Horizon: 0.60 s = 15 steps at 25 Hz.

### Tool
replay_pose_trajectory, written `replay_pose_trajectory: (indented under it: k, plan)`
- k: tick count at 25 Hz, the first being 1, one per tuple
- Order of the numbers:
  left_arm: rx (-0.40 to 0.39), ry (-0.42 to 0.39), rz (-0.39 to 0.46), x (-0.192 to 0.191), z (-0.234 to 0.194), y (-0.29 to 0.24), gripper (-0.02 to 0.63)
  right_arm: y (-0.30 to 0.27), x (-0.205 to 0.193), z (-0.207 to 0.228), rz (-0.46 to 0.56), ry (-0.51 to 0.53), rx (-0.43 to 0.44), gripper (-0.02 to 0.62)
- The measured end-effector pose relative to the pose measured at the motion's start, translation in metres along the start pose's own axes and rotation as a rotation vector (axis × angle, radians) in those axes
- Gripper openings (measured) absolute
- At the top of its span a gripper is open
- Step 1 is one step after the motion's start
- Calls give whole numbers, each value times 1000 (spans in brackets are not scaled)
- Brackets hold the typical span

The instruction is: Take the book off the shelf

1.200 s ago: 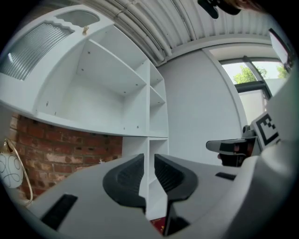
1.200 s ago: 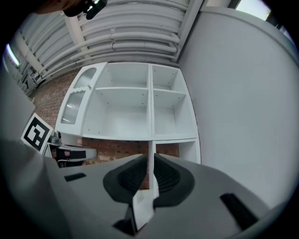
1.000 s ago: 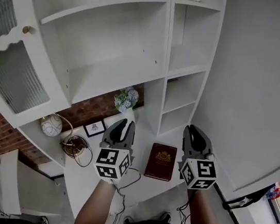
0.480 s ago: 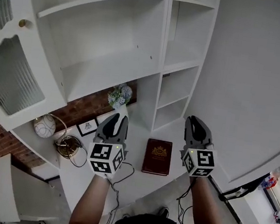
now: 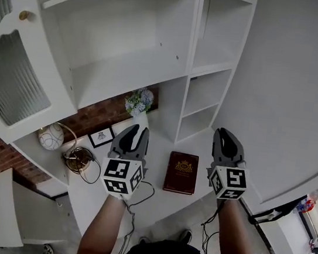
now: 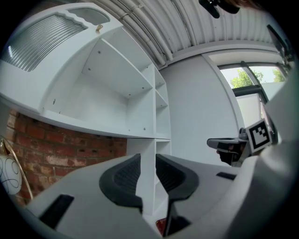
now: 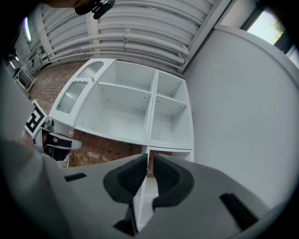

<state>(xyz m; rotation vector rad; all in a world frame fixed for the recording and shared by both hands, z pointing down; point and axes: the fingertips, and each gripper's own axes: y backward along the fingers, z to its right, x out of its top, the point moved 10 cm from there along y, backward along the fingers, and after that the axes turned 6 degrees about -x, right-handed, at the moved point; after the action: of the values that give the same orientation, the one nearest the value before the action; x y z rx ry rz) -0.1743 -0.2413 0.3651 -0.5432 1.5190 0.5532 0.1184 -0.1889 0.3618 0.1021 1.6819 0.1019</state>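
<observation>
A dark red book with a gold crest lies flat on the white counter below the shelf unit. My left gripper hovers to the book's left, its jaws a little apart with nothing between them. My right gripper hovers to the book's right, its jaws almost touching and empty. In the left gripper view, the left gripper points at a shelf divider, and a sliver of the book shows below. In the right gripper view, the right gripper faces the empty shelves.
The white shelf unit has bare compartments. A small bunch of flowers, a framed picture, a round ornament and a wire ornament stand at the counter's left. A ribbed glass door hangs far left.
The head view has shifted a little. Both grippers stay on either side of the book, which has not moved.
</observation>
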Motion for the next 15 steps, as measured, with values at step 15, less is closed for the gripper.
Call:
replay_pose_trajectory:
  k: [15]
  plan:
    - [27, 39, -12, -5, 25, -12, 80, 0, -9, 21, -1, -55, 58, 23]
